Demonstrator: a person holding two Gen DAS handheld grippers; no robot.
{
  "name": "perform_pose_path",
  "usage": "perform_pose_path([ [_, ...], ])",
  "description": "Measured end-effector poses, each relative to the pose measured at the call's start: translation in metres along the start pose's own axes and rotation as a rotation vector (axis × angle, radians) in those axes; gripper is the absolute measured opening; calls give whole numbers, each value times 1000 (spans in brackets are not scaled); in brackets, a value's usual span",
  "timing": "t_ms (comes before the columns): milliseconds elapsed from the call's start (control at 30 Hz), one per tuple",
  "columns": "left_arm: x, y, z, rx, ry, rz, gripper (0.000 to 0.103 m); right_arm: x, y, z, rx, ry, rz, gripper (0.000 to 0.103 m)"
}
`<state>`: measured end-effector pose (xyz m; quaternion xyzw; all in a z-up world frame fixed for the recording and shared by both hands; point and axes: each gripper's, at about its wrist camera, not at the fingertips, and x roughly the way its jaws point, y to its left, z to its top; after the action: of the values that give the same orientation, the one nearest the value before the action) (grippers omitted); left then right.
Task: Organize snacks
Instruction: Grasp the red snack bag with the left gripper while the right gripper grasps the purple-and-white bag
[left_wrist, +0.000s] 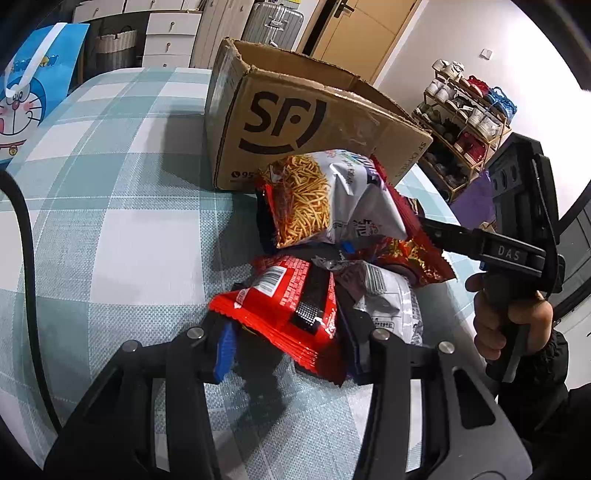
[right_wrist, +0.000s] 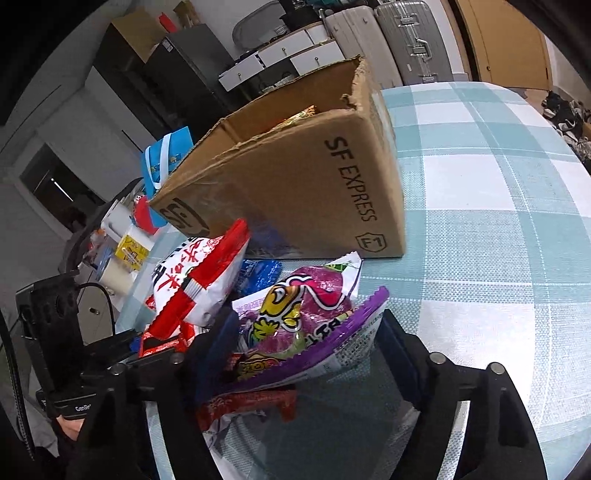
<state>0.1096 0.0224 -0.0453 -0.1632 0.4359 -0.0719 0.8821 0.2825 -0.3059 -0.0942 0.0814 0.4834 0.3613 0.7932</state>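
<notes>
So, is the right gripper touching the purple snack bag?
Touching. The right wrist view shows the purple snack bag wedged between the fingers of the right gripper, pressing both.

I see my bench (left_wrist: 110, 206) under a teal-and-white checked cloth; on it stand the SF cardboard box (left_wrist: 295, 122), a snack packet pile (left_wrist: 332, 266) and a blue Doraemon bag (left_wrist: 33, 92).
</notes>
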Motion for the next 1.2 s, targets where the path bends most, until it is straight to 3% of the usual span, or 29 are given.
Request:
perform_pose_path([
  [500, -33, 11, 1, -21, -77, 30, 43, -20, -2, -11, 0, -55, 41, 55],
  [1200, -93, -13, 17, 14, -220, 28, 43, -91, 13, -27, -48, -204, 26, 54],
])
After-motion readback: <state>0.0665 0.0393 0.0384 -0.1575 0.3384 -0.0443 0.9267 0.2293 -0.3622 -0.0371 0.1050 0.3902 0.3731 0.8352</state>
